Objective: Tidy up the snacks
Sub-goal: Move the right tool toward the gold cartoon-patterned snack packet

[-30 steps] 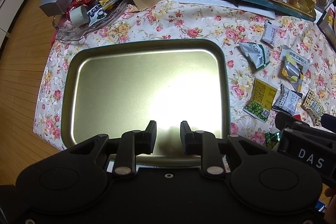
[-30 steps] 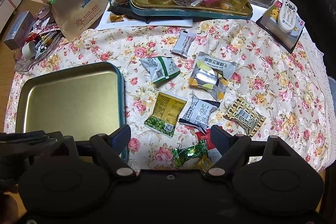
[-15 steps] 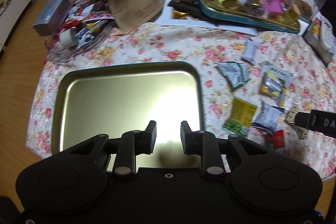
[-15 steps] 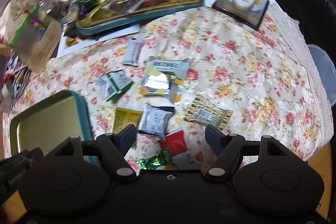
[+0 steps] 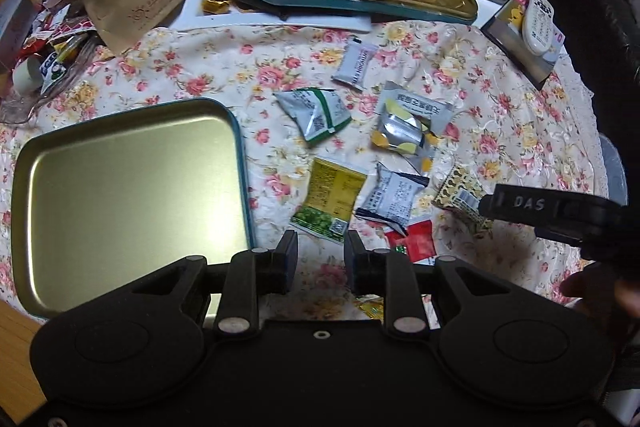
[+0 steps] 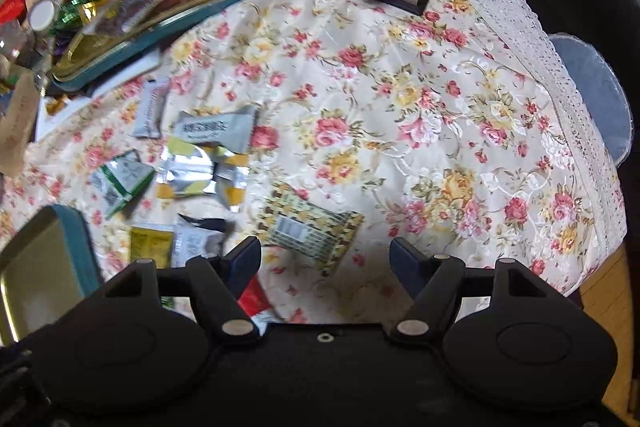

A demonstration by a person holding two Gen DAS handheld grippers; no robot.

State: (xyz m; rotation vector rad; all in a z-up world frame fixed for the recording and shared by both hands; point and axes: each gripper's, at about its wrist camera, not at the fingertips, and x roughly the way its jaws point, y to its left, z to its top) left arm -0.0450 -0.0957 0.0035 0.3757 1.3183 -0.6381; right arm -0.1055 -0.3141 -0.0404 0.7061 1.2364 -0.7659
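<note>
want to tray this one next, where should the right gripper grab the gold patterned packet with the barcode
The gold patterned packet lies flat on the cloth. Come from above with the right gripper, whose closing jaws are empty, and pinch across its narrow width at a puffy edge.

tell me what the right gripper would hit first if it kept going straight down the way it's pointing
Probably the yellow patterned snack packet, lying flat on the floral tablecloth just ahead of the right gripper. Its jaws are closing with nothing between them. Depth is hard to judge, so it might meet bare cloth beside the packet.
</note>
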